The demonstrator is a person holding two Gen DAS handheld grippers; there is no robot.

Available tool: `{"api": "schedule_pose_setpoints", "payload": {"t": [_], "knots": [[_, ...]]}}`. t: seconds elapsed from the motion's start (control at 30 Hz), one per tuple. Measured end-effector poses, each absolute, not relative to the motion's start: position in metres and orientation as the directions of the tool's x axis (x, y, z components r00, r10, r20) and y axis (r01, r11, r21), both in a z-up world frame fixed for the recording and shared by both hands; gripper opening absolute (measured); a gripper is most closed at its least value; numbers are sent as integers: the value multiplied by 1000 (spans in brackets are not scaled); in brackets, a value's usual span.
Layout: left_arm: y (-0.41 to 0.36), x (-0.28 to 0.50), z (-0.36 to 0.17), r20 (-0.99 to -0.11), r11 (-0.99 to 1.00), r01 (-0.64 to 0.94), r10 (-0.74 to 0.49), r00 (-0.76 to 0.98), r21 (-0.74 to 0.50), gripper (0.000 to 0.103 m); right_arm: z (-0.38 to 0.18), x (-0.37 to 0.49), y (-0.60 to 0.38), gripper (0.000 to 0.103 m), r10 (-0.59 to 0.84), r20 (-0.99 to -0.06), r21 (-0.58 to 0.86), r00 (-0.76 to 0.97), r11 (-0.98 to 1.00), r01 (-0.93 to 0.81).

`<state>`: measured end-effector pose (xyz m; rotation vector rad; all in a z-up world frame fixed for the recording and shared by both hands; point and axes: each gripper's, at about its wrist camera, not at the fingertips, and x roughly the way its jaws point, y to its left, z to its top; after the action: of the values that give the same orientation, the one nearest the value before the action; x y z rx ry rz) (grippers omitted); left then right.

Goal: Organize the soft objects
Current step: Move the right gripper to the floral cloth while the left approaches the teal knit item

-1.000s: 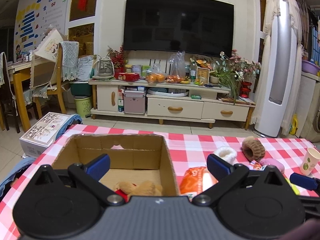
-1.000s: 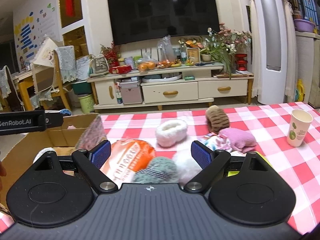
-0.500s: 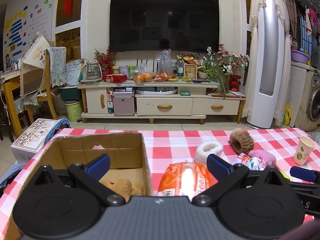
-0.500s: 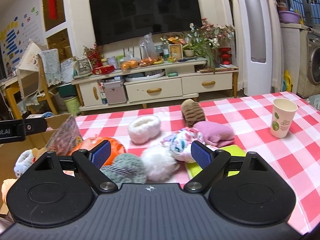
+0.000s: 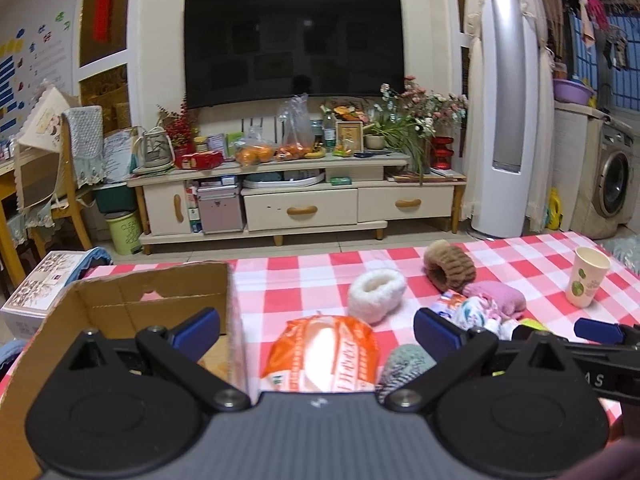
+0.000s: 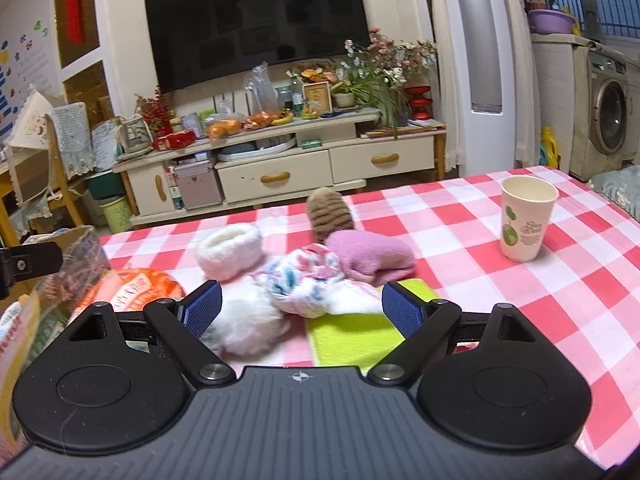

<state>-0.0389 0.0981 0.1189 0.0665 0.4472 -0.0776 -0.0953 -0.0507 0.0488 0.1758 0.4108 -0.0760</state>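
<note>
- Left wrist view: the left gripper (image 5: 316, 330) hangs over the near edge of the red-and-white checked tablecloth (image 5: 304, 280), its blue-padded jaws spread wide with nothing between them.
- Straight ahead of it lies an orange plastic packet (image 5: 322, 354), flat on the cloth, just beside the right wall of the cardboard box (image 5: 120, 300).
- The box stands open at the left end of the table; its inside is mostly hidden behind the gripper body, so I cannot tell what lies in it.
- A grey-green fuzzy item (image 5: 408, 362) sits touching the packet's right side, half hidden by the right finger.
- Farther out rest a white fluffy bootie (image 5: 376, 295), a brown ribbed knit piece (image 5: 450, 270), a pink knitted piece (image 5: 496, 298) and a patterned soft bundle (image 5: 476, 314), the last two touching.
- A paper cup (image 5: 588, 282) stands upright near the right edge, well apart from the pile.
- The other gripper's black body pokes in at the far right.
- Right wrist view: the right gripper (image 6: 300, 310) hovers low with jaws wide apart, gripping nothing.
- Between its fingers lie a white fluffy ball (image 6: 248, 328), the patterned soft bundle (image 6: 304, 284) and a lime-green flat cloth (image 6: 352, 338) under the bundle's edge.
- Behind them sit the pink knitted piece (image 6: 372, 256), the brown ribbed knit piece (image 6: 330, 214) and the white fluffy bootie (image 6: 230, 250).
- The orange plastic packet (image 6: 132, 290) shows at left, the paper cup (image 6: 526, 218) at right.
</note>
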Motion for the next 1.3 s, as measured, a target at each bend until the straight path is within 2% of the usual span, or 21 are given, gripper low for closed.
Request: {"api": "schedule_pose_setpoints", "payload": {"t": [0.57, 0.77, 0.93, 1.07, 1.3], "knots": [[43, -50, 99, -463, 957, 264, -180, 868, 123, 102, 25, -84, -103, 103, -114, -450, 108, 886, 978, 180], [23, -50, 86, -501, 933, 331, -222, 837, 139, 102, 15, -77, -111, 103, -48, -496, 143, 867, 980, 136], [14, -43, 76, -525, 930, 332, -206, 826, 157, 102, 11, -70, -110, 103, 40, -521, 155, 853, 987, 48], [14, -35, 69, -547, 937, 316, -187, 816, 150, 102, 9, -63, -114, 103, 42, -537, 151, 843, 987, 47], [14, -22, 60, -571, 953, 277, -159, 805, 125, 102, 11, -58, -129, 103, 85, -509, 245, 857, 968, 50]]}}
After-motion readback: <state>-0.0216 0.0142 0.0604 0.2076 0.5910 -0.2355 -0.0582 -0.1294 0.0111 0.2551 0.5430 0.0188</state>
